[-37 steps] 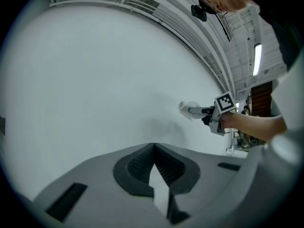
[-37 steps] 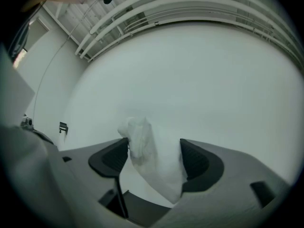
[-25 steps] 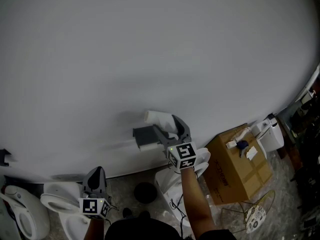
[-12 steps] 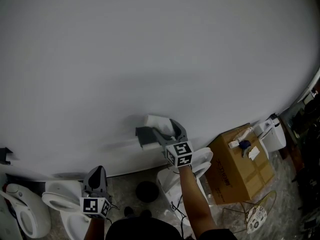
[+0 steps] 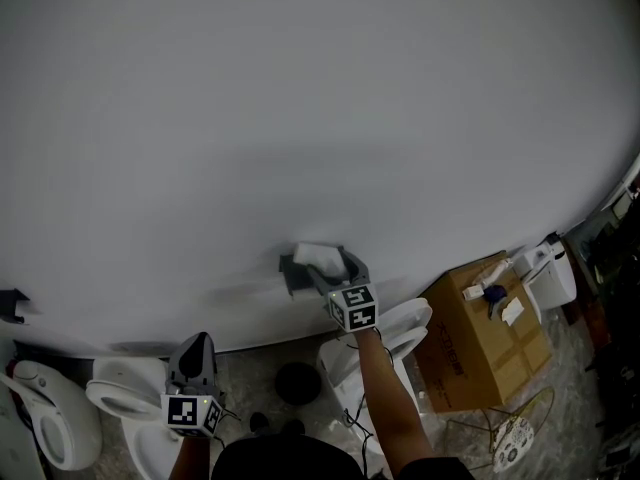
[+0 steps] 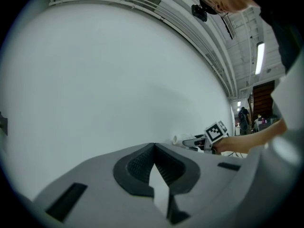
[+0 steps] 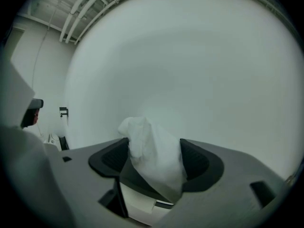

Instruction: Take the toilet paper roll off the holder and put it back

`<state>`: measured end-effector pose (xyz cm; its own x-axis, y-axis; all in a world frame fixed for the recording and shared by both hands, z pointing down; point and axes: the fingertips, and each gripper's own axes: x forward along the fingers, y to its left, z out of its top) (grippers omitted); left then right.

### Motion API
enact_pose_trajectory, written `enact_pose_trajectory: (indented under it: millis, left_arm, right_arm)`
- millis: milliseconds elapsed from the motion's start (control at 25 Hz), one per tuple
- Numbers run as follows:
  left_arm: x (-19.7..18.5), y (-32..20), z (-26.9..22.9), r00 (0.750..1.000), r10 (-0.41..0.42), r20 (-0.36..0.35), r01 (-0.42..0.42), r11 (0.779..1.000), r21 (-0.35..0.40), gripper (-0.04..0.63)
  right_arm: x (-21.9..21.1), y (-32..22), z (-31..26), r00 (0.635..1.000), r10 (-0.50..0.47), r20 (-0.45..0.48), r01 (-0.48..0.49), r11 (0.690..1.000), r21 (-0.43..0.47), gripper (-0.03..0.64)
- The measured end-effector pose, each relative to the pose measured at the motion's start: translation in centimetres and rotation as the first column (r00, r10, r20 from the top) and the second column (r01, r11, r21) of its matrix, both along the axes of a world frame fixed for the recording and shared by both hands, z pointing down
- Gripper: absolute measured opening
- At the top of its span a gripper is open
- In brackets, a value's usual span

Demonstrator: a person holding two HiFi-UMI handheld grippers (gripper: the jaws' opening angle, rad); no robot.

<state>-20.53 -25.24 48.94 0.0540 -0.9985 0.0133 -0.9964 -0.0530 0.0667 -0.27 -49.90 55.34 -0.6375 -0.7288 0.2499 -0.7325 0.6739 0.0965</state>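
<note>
Between the right gripper's (image 7: pixel 154 147) jaws, clamped from both sides, sits the toilet paper roll (image 7: pixel 153 167) (crumpled, its long axis hard to read), just beside the grey holder (image 5: pixel 290 274) on the wall (image 5: pixel 300 118), which the jaws largely hide, while the left gripper (image 6: pixel 153 151), jaws together and empty, hangs well apart, lower left.

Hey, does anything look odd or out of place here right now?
Yes: the toilet paper roll, pinched between the jaws of the right gripper, looks crumpled and lumpy rather than a neat cylinder. The left gripper is shut with nothing in it. Nothing looks spilled.
</note>
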Motion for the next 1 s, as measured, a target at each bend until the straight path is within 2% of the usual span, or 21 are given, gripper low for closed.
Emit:
enact_pose_trajectory:
  millis: [360, 480, 640, 1000]
  left_arm:
    - [-0.9, 0.3, 0.3, 1.000, -0.023, -0.010, 0.023, 1.000, -0.021, 0.003]
    - [-1.1, 0.3, 1.2, 1.000, -0.013, 0.008, 0.013, 1.000, -0.010, 0.003]
    - [-0.8, 0.2, 0.1, 1.000, -0.018, -0.016, 0.017, 1.000, -0.021, 0.003]
    - [-0.8, 0.5, 0.3, 1.000, -0.015, -0.015, 0.014, 1.000, -0.018, 0.003]
  right_arm:
    - [-0.4, -0.4, 1.7, 0.999, 0.000, -0.052, 0.000, 1.000, -0.009, 0.345]
    - [-0.5, -0.3, 1.8, 0.998, -0.002, -0.066, 0.002, 1.000, -0.010, 0.347]
    - [-0.5, -0.3, 1.8, 0.997, -0.002, -0.073, 0.001, 1.000, -0.018, 0.348]
    - [-0.1, 0.2, 0.7, 0.998, 0.007, -0.068, -0.007, 1.000, -0.001, 0.351]
